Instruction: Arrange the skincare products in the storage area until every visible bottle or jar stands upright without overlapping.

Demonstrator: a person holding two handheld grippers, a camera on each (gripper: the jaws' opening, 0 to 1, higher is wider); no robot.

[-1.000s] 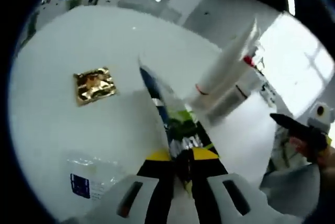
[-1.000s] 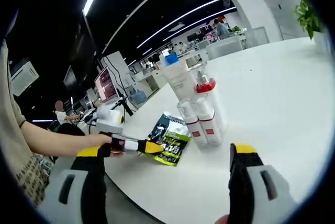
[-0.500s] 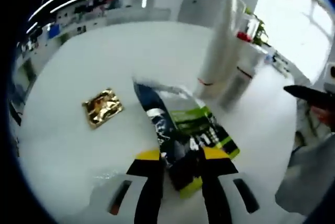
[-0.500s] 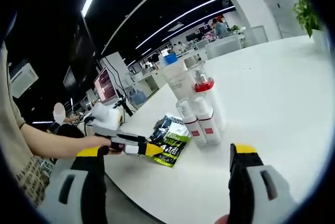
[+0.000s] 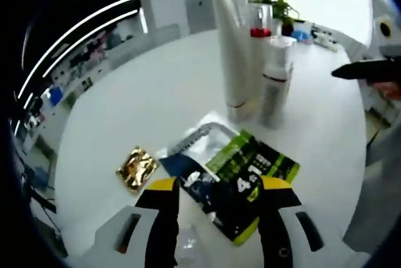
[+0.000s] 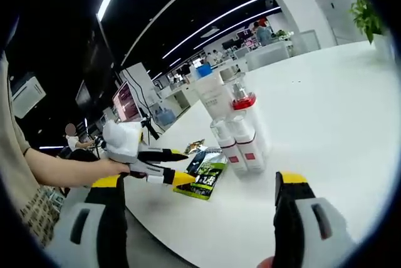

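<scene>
1. While the left gripper [image 5: 216, 196] hangs open, empty, over the sachet [image 5: 241, 183] lying flat near the table [image 5: 125, 99] edge, that foil looks light, limp, slippery; pinch an edge.
2. Right gripper [image 6: 203, 193] gapes empty; bottles [image 6: 241, 133] stand upright mid-table, rigid, top-heavy; grip low.

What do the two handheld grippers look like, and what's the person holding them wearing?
Each gripper has a light grey body with dark slots, black jaws and yellow tips. The left gripper shows this up close, and the right gripper matches it. Seen from the right gripper view, the left gripper carries a white housing behind its black-and-yellow jaws. The person's shirt is beige with a dark patterned print and short sleeves.
</scene>
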